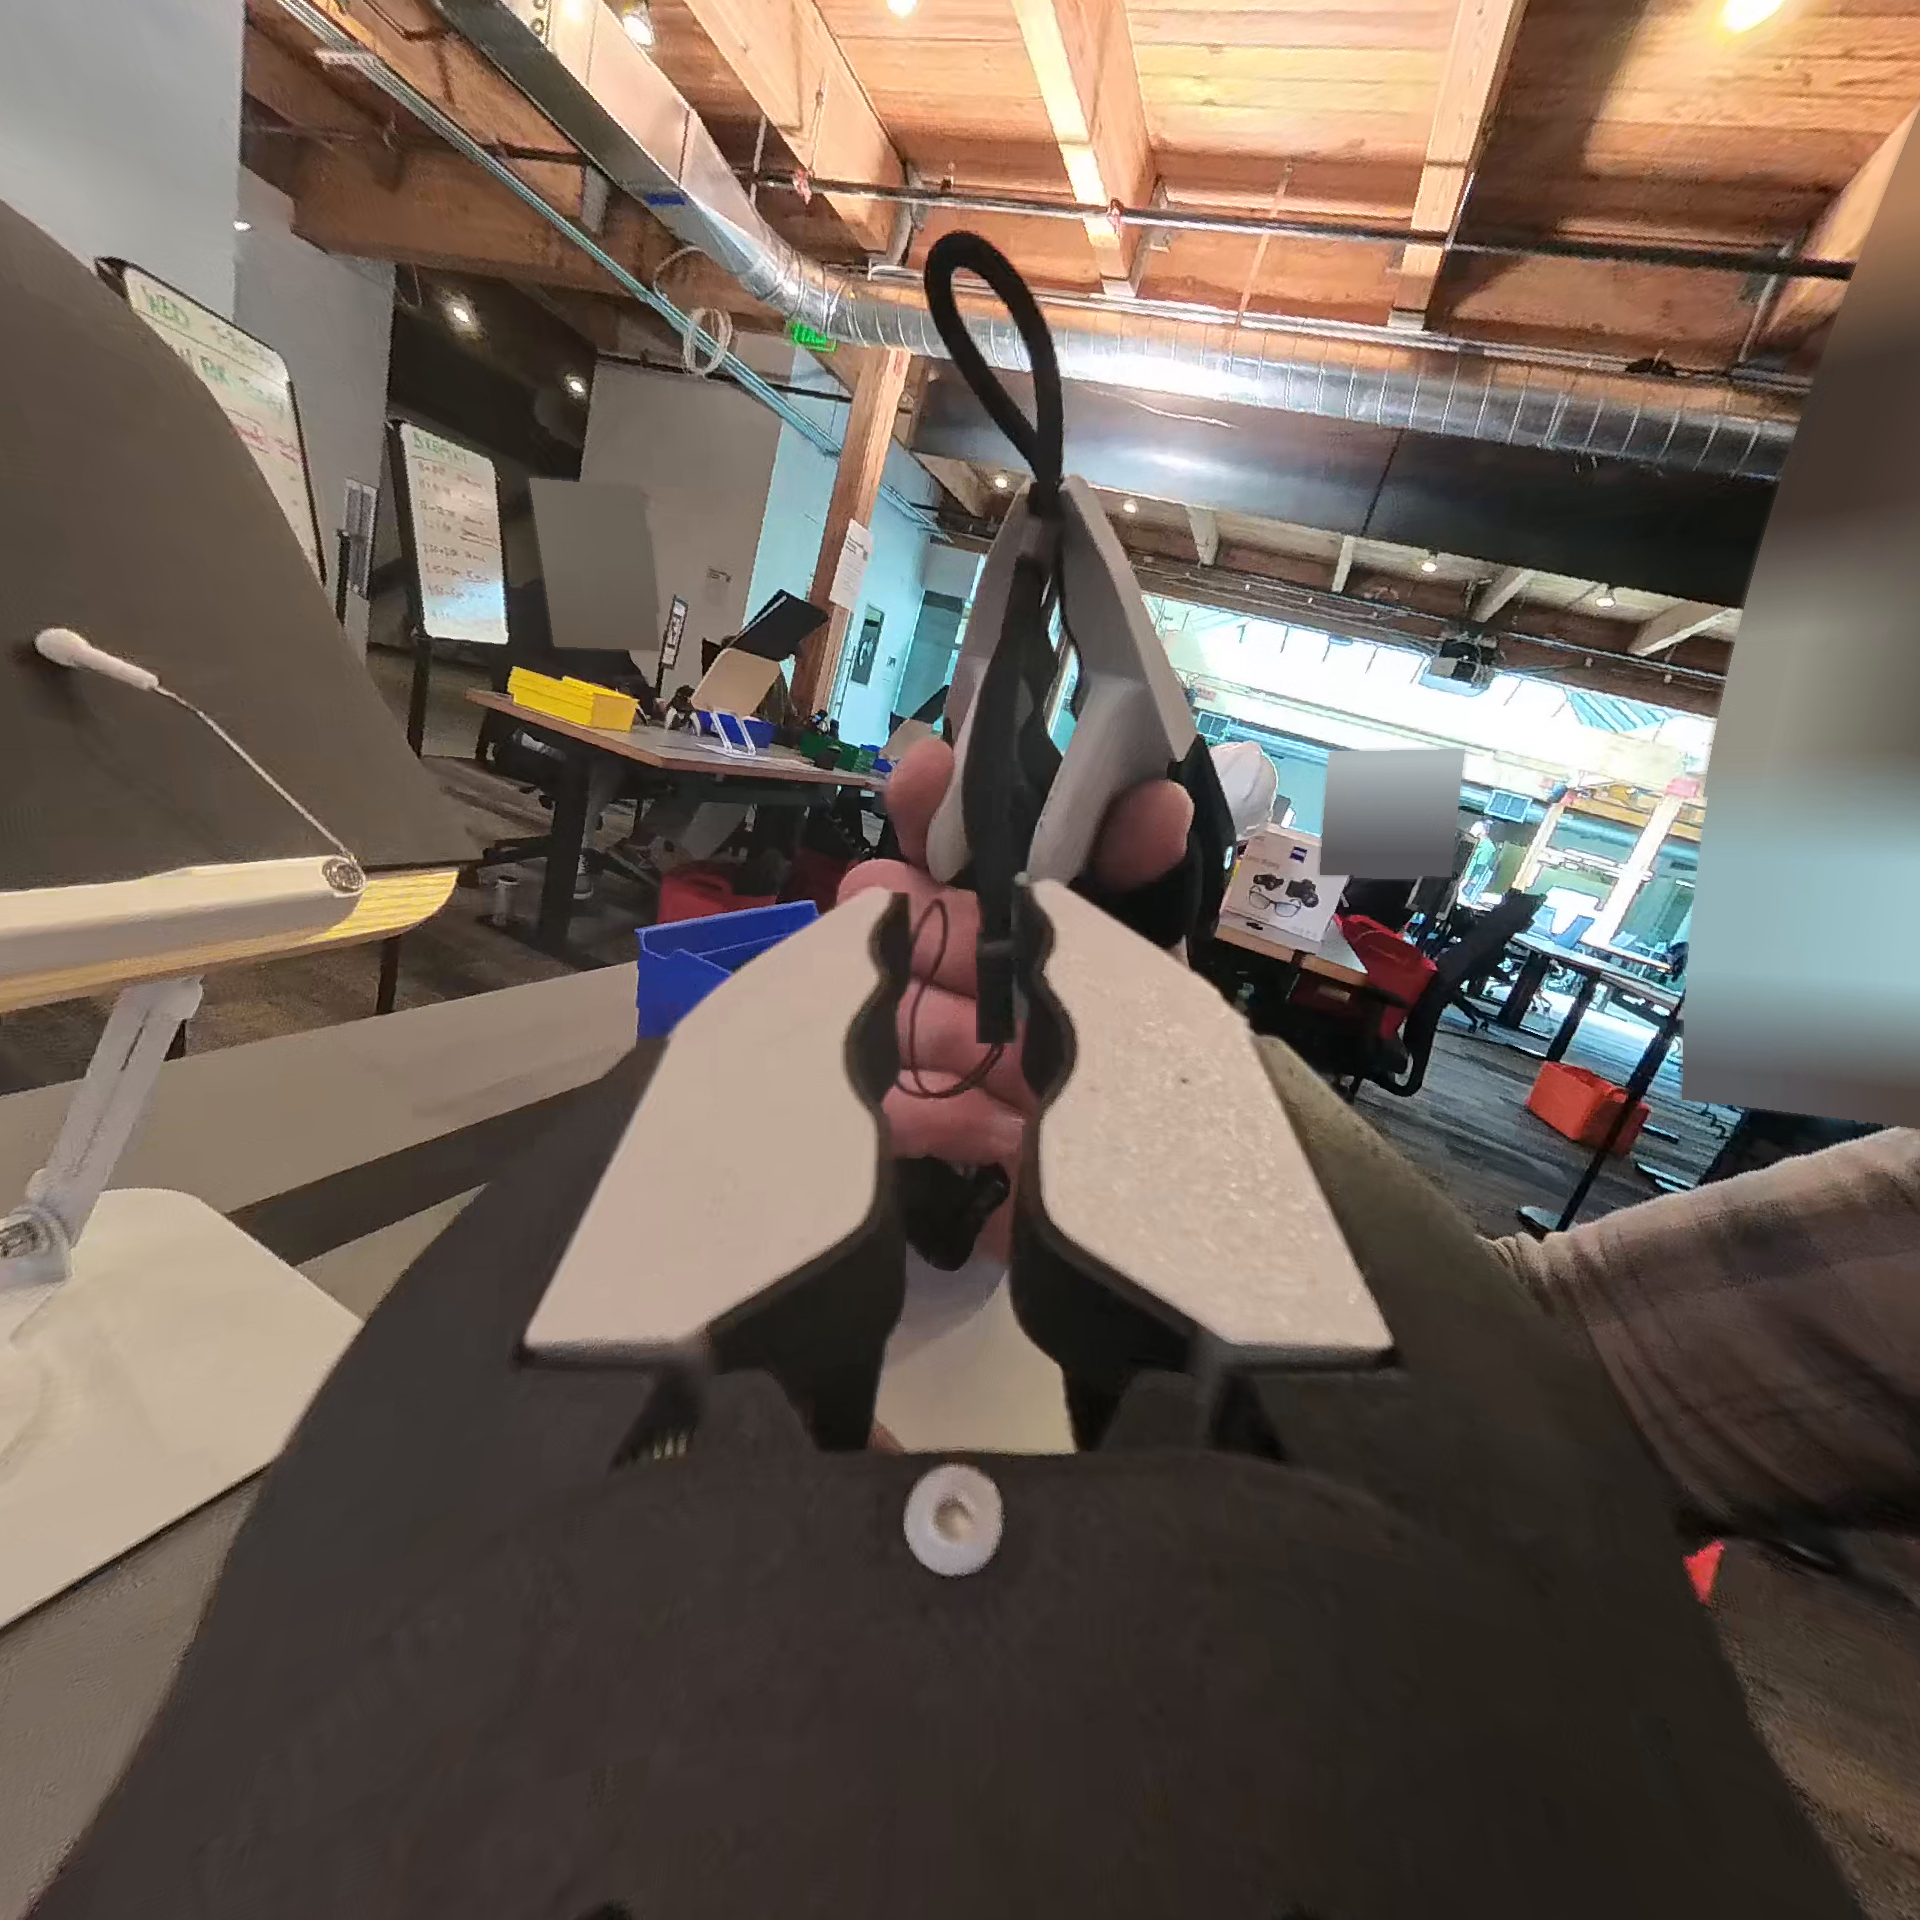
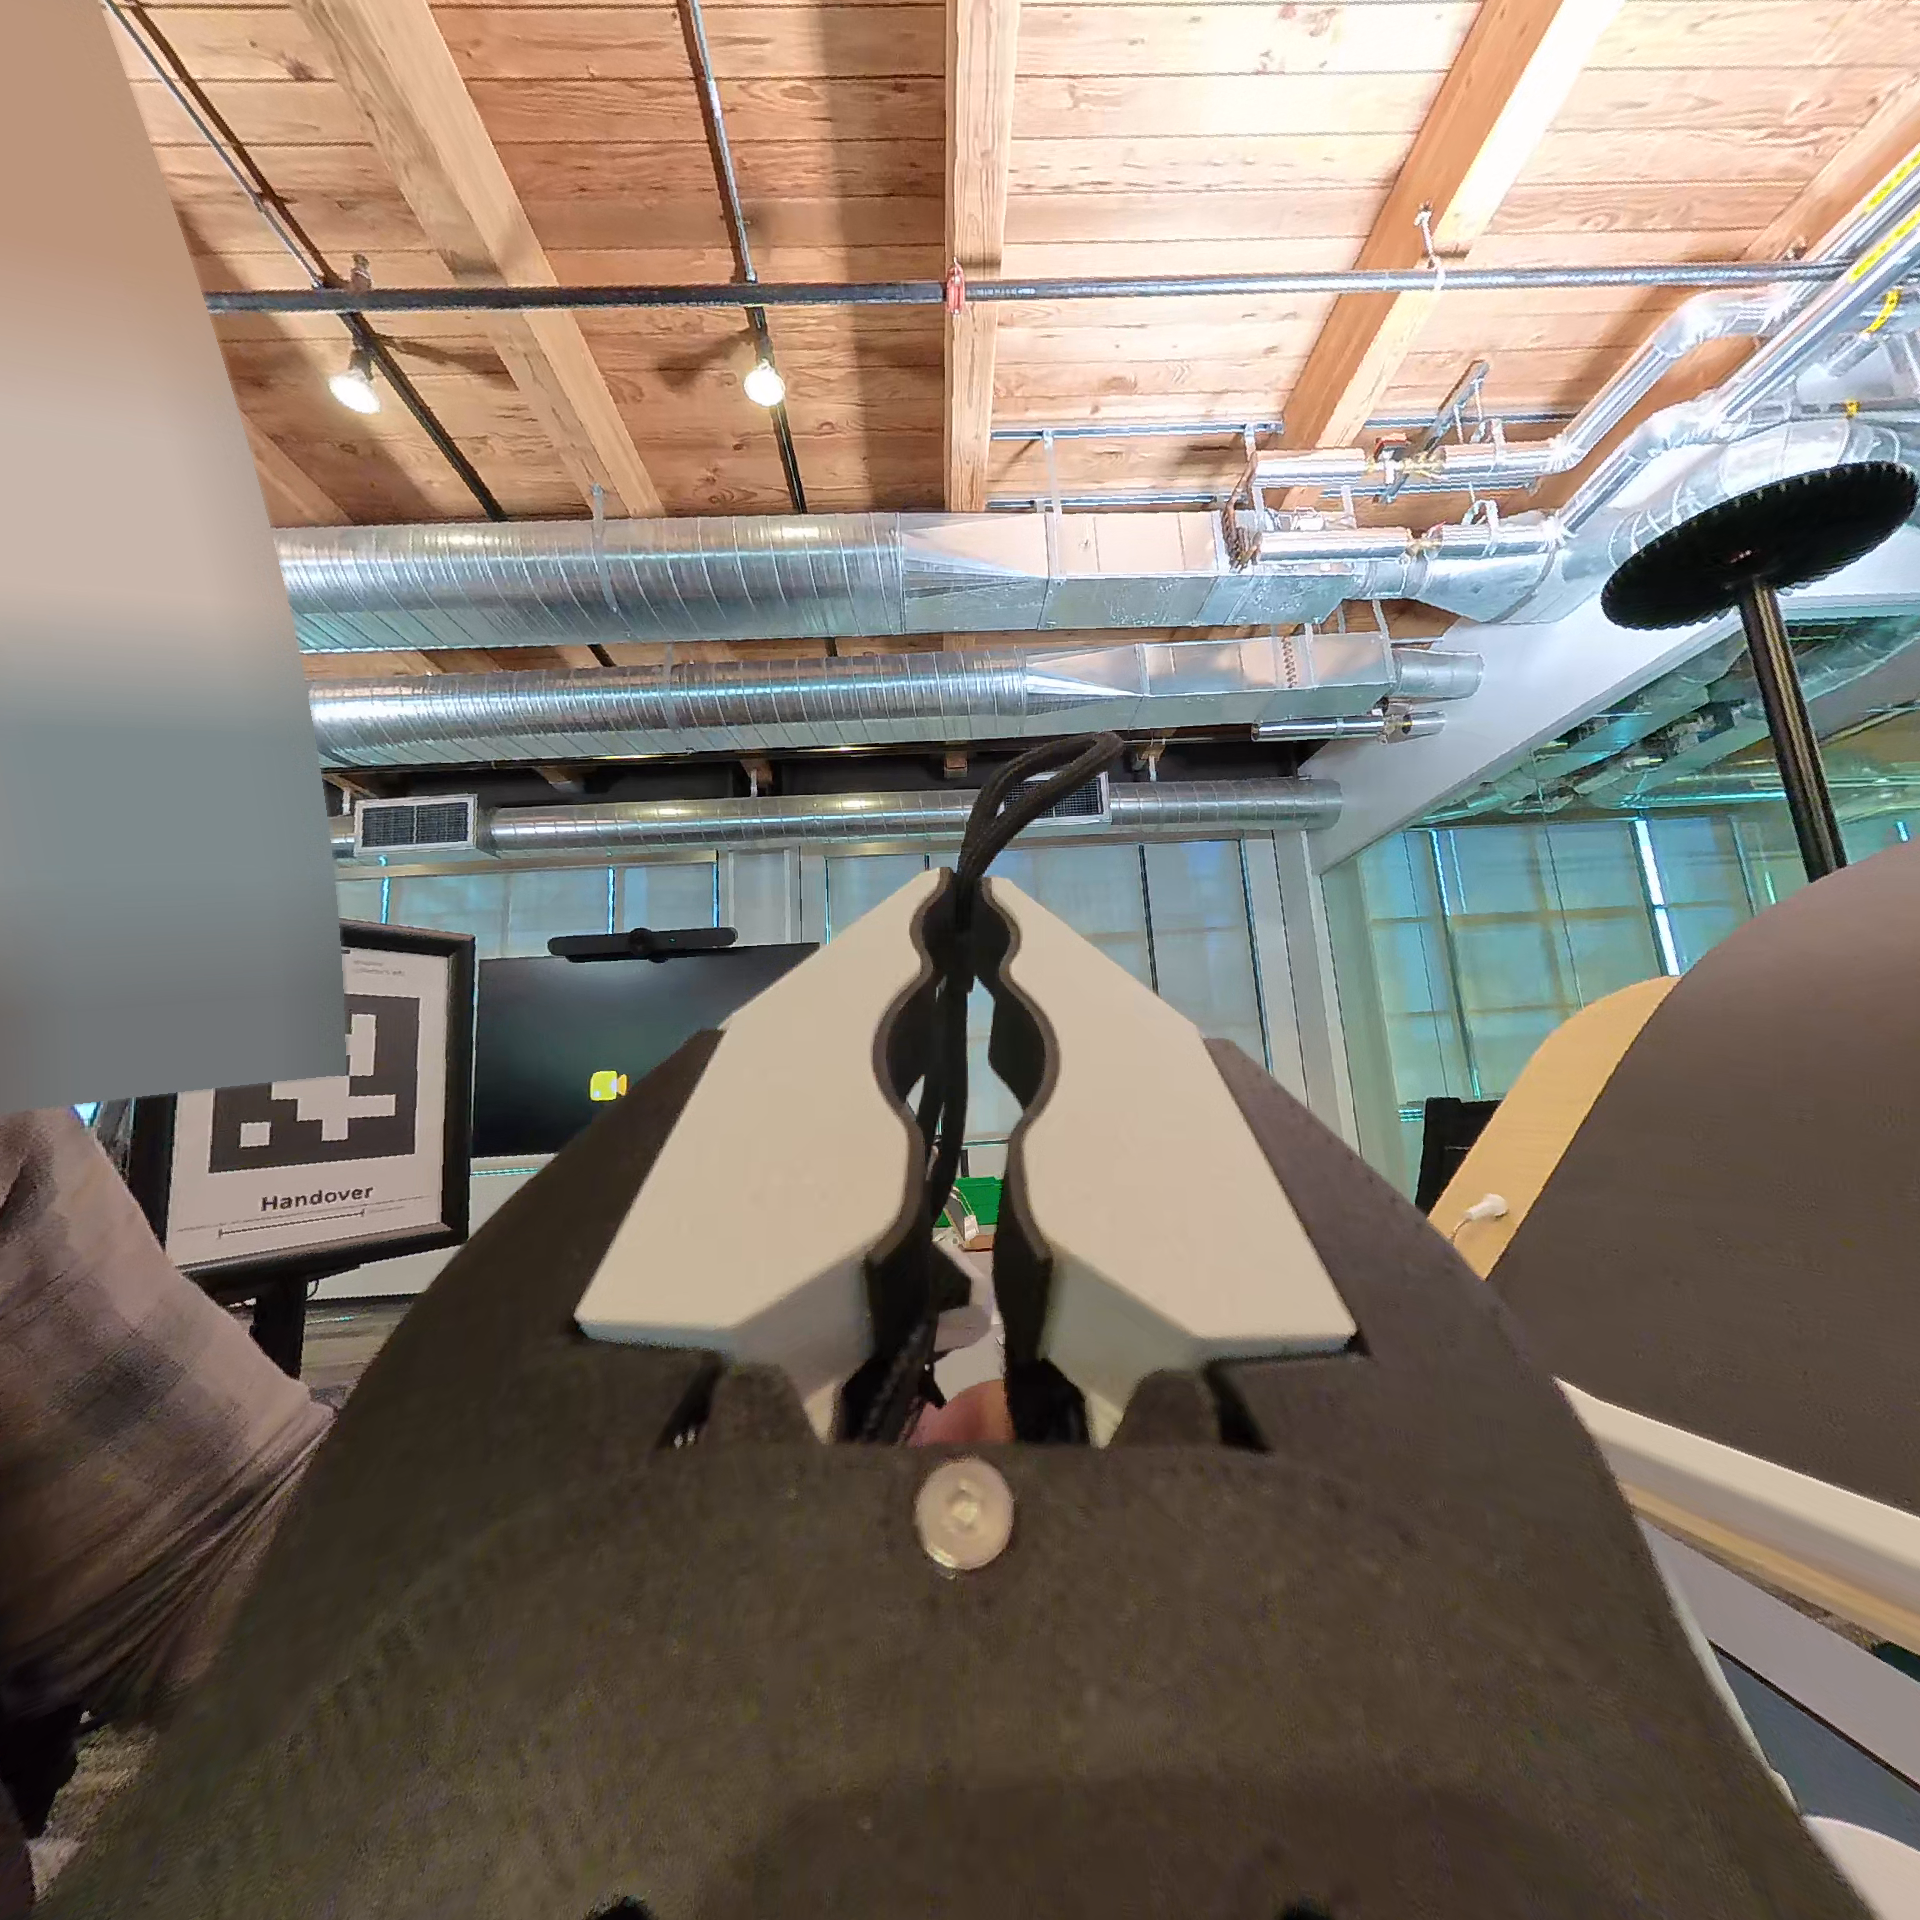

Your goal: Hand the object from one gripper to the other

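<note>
The right hand-held gripper [image 2: 964, 894] pinches a thin, black, braided cord loop [image 1: 992, 343]. Below that gripper, the left hand-held gripper [image 1: 961, 914] stands spread around the cord's tail. Light and limp, it probably grips best at the stiffer tail.

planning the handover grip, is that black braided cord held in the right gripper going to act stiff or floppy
The black braided cord holds an upright loop above the right gripper, so probably springy, not limp. Its hanging end sits between the left gripper fingers, likely light and swingy.
</note>
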Motion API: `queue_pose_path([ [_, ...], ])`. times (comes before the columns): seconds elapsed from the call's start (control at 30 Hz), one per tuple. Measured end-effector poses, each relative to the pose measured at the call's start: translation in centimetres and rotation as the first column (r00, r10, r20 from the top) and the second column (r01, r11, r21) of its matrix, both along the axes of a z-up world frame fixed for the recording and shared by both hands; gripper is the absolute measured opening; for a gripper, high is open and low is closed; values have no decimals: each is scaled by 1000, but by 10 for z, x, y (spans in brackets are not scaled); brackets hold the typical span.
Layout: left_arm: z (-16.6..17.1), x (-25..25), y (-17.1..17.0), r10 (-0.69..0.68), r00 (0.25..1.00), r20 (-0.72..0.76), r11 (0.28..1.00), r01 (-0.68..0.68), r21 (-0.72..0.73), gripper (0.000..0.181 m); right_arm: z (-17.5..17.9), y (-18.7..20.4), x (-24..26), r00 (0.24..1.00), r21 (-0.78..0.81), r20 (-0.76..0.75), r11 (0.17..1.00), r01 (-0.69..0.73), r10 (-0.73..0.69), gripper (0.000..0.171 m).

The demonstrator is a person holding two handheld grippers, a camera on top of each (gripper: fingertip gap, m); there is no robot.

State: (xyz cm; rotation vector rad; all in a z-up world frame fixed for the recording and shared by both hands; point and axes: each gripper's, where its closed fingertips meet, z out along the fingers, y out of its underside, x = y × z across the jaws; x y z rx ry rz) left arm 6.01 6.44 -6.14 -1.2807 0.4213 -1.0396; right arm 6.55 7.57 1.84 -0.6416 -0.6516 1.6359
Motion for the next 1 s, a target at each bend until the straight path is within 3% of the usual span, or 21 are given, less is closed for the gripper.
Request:
queue_pose_path([
  [0.1,-1,2,0,5,1000,-11,1000,-5,3,5,0,-2,-1,1000,11,5,1000,3,-3,0],
  [0.23,-2,1,-1,19,999,-46,1000,-18,14,3,0,-4,-2,1000,20,12,1000,2,-2,0],
  [0.37,2,-14,4,94,976,-195,994,-83,64,3,-1,-5,-2,999,47,45,999,-15,13,0],
  [0.4,6,-20,5,126,959,-252,989,-102,103,3,-3,-5,-5,997,60,73,998,-20,16,5],
  [0.43,9,-27,6,169,932,-321,981,-127,148,3,-5,-4,-7,994,69,108,997,-24,16,22],
  [0.5,17,-45,9,292,829,-476,947,-181,266,3,-12,-1,-10,984,89,175,995,-45,29,46],
  [0.53,23,-54,10,353,760,-545,923,-189,335,3,-14,2,-9,978,95,204,994,-52,32,50],
  [0.63,39,-78,11,561,458,-690,812,-143,566,2,-26,8,-6,942,128,333,988,-89,42,51],
  [0.7,48,-87,12,658,259,-707,740,-48,671,2,-35,1,-1,899,143,426,973,-180,104,49],
  [0.77,57,-89,11,749,105,-655,652,61,756,3,-40,2,4,870,154,483,969,-194,97,51],
  [0.83,57,-85,9,794,-5,-608,597,196,778,3,-40,3,8,853,129,509,969,-210,118,51],
  [0.93,52,-72,7,853,-106,-511,511,368,777,3,-37,1,2,851,112,514,975,-192,109,44],
  [1.0,47,-58,3,878,-108,-466,461,446,767,3,-42,-4,-10,841,134,537,978,-162,66,39],
])
